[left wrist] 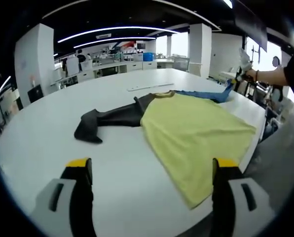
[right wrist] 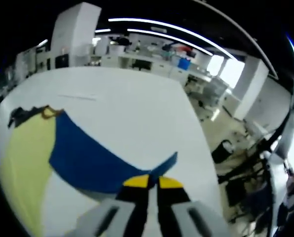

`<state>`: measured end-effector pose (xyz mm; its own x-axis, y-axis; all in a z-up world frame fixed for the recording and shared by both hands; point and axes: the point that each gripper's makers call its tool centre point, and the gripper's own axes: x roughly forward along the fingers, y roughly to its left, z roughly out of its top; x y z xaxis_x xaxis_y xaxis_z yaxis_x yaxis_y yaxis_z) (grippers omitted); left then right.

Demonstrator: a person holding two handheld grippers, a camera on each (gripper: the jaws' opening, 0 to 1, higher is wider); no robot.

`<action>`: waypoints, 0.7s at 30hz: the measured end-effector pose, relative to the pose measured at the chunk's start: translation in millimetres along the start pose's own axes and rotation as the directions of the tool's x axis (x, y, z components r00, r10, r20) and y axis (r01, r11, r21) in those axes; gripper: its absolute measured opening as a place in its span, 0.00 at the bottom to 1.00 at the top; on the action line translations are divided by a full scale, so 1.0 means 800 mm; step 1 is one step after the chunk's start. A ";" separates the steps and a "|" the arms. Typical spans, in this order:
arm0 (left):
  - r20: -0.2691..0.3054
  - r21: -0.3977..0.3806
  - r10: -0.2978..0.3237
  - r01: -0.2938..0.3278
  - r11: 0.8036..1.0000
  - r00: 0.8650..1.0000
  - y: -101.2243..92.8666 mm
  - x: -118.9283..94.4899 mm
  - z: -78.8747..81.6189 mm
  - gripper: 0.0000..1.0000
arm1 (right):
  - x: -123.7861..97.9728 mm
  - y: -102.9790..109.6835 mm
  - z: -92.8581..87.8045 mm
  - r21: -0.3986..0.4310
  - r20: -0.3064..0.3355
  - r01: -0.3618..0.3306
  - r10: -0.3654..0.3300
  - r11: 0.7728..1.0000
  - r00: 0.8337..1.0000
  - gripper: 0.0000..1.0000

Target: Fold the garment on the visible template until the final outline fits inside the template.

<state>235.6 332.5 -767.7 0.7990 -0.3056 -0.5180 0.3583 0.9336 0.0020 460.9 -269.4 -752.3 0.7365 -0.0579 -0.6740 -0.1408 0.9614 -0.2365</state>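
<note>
Left gripper view: left gripper point(left wrist: 149, 170) being held above white table point(left wrist: 48, 123), jaws spread wide, nothing between them. Wide bare tabletop lying open at left. Dark sleeve point(left wrist: 107, 121) being stretched leftward from yellow shirt body point(left wrist: 191, 128); yellow hem overhanging near table edge at right. Blue sleeve point(left wrist: 206, 94) being pulled taut toward far right edge.

Right gripper view: blue sleeve point(right wrist: 92, 158) being pinched at cuff by right gripper point(right wrist: 153, 181), jaws closed. Bare tabletop beyond, table edge close at right.
</note>
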 end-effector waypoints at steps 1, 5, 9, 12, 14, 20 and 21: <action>0.000 0.000 -0.001 0.001 1.000 1.000 0.000 0.000 0.000 0.99 | 0.000 -0.005 -0.002 0.007 -0.005 0.007 -0.007 1.000 1.000 0.00; 0.001 0.002 -0.002 0.002 1.000 1.000 -0.001 0.000 0.000 0.99 | 0.006 -0.012 -0.002 0.025 -0.005 0.007 -0.007 1.000 1.000 0.00; 0.005 0.001 -0.003 0.003 1.000 1.000 0.000 -0.002 0.001 0.99 | -0.003 0.002 -0.003 0.026 -0.010 0.007 -0.007 1.000 1.000 0.00; 0.000 0.001 -0.006 0.006 1.000 1.000 -0.001 -0.003 0.000 0.99 | -0.008 0.016 0.001 0.016 -0.009 0.000 0.000 1.000 1.000 0.00; -0.002 0.004 -0.007 0.007 1.000 1.000 -0.002 -0.004 0.000 0.99 | -0.010 0.027 0.009 0.002 0.002 -0.009 0.009 1.000 1.000 0.00; 0.008 -0.003 -0.007 0.007 1.000 1.000 0.000 -0.006 0.006 0.99 | -0.004 0.046 0.044 -0.024 0.042 -0.044 0.045 0.999 0.998 0.00; 0.009 -0.002 -0.007 0.007 1.000 1.000 0.000 -0.006 0.007 0.99 | -0.001 0.048 0.052 -0.030 0.049 -0.049 0.051 0.998 0.997 0.00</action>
<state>234.6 332.6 -760.5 0.8005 -0.3139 -0.5105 0.3633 0.9317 -0.0032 482.9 -221.0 -731.7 0.7601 0.0044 -0.6498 -0.1971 0.9544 -0.2241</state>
